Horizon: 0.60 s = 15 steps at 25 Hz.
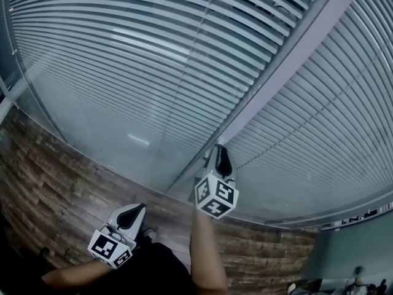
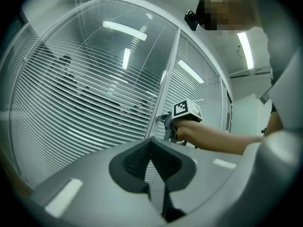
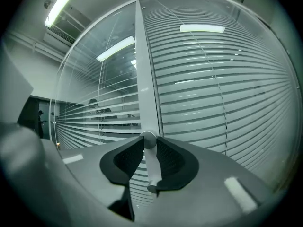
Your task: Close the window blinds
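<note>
Two glass panes with grey slatted blinds, the left pane (image 1: 123,72) and the right pane (image 1: 319,121), meet at a pale upright frame post (image 1: 276,72). My right gripper (image 1: 222,153) points level at that post. In the right gripper view its jaws (image 3: 149,148) are shut on the blinds' round knob (image 3: 148,139), whose pale stem runs down between the pads. The left pane's slats (image 3: 104,112) let a dim room show through; the right pane's slats (image 3: 222,93) look flatter. My left gripper (image 1: 136,209) hangs low and back from the glass, shut and holding nothing (image 2: 151,143).
Wood-pattern flooring (image 1: 55,183) runs along the foot of the glass. The person's bare right forearm (image 2: 222,138) reaches across to the post. A teal wall or door (image 1: 350,251) stands at the lower right, past the right pane's bottom rail.
</note>
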Tool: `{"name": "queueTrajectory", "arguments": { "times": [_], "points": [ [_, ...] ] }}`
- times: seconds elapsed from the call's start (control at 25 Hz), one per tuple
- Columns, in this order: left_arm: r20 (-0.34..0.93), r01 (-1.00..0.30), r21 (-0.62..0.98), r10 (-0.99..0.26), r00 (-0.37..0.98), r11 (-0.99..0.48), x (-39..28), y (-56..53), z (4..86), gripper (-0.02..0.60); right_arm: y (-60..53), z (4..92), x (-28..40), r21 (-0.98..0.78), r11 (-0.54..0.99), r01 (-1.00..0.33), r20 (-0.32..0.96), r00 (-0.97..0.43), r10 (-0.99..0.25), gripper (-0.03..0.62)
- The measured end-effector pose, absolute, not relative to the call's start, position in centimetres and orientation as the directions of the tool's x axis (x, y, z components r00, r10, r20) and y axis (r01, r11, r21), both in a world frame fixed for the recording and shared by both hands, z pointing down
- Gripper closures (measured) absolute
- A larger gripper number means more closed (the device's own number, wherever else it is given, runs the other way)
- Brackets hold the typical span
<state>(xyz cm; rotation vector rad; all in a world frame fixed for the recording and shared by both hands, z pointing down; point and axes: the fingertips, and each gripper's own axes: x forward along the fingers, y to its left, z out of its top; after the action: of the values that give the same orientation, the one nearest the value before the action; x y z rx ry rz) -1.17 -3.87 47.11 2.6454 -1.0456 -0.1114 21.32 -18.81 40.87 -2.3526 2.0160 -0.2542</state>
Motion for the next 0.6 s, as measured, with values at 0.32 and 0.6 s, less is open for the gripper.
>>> {"name": "queueTrajectory", "arguments": {
  "times": [0.32, 0.6],
  "points": [
    [0.043, -0.645, 0.307, -0.667, 0.744, -0.7, -0.43, -4.01, 47.03, 0.581, -19.07, 40.69, 20.95, -0.125, -0.139, -0.982, 0.112, 0.125, -0.986, 0.434],
    [0.045, -0.653, 0.321, -0.678, 0.734, -0.685, -1.2, -4.08, 46.97, 0.581, -19.07, 40.38, 21.16, -0.057, -0.173, -0.983, 0.105, 0.167, -0.98, 0.464]
  ]
}}
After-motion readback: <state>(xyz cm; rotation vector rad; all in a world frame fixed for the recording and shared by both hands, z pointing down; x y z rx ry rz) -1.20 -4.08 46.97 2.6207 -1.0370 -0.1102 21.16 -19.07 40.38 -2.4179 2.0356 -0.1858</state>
